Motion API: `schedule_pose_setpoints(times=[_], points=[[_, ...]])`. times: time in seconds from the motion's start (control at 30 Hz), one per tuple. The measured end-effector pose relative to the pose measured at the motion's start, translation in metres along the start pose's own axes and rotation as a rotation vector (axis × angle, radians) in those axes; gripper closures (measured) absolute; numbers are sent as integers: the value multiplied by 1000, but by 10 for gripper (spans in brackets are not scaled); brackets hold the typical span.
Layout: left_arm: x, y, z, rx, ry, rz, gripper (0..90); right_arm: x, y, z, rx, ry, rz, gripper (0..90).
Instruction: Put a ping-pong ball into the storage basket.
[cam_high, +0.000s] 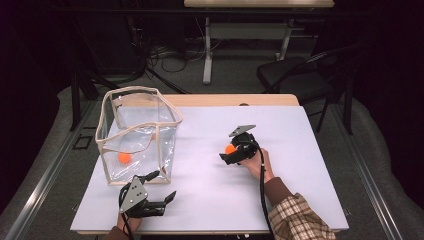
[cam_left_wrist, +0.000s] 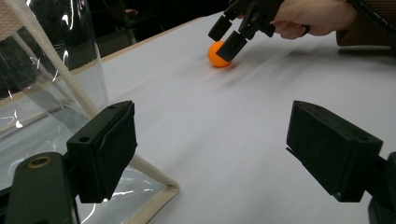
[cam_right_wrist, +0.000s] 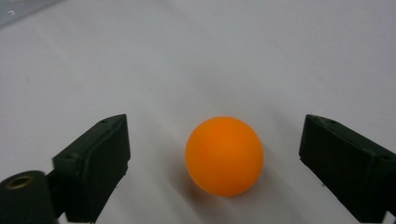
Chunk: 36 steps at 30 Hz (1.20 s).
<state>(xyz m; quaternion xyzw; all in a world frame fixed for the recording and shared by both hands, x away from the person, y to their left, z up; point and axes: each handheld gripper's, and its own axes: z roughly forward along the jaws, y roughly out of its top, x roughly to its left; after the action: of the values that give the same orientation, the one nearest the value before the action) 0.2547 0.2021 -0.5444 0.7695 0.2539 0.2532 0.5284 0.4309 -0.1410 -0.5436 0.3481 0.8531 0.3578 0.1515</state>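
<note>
On the white-topped table (cam_high: 210, 200), the right tool (cam_high: 231, 152) is lowered around a small orange plastic ball (cam_right_wrist: 224, 155) that rests on the surface right of centre. Its two black jaws stand wide, one on either side of the ball, with clear gaps on both sides, so neither jaw touches it. In the left gripper view the same ball (cam_left_wrist: 217, 54) sits far off under the right tool (cam_left_wrist: 227, 39), partly covered by one of its jaws, with the person's hand (cam_left_wrist: 310, 16) gripping the tool's body.

The left tool (cam_high: 160, 189) hovers at the near left edge of the table, jaws wide and holding nothing, just beside the near right corner of a clear plastic bag with cream fabric trim (cam_high: 139, 134). The bag stands upright and open-topped at the left of the table. A second orange ball (cam_high: 124, 158) lies inside it on the bottom, near its near wall.
</note>
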Motion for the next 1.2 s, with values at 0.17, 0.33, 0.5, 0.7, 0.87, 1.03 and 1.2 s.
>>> schedule_pose_setpoints(times=[0.17, 0.33, 0.5, 0.7, 0.87, 1.03, 1.2], points=[[0, 0, 0, 0, 0, 0, 159, 0, -1, 2, 15, -12, -2, 209], [0, 0, 0, -1, 0, 0, 159, 1, -1, 3, 28, -13, -21, 269], [0, 0, 0, 0, 2, 0, 159, 1, -1, 3, 33, -28, -25, 330], [1, 0, 0, -1, 0, -2, 159, 1, -1, 2, 42, -32, -34, 423], [0, 0, 0, 2, -1, 0, 159, 0, -1, 1, 45, -39, -32, 462], [0, 0, 0, 2, 1, -1, 159, -2, -3, 2, 48, -30, -27, 475], [0, 0, 0, 2, 2, 1, 159, -1, -1, 2, 73, -32, -32, 502]])
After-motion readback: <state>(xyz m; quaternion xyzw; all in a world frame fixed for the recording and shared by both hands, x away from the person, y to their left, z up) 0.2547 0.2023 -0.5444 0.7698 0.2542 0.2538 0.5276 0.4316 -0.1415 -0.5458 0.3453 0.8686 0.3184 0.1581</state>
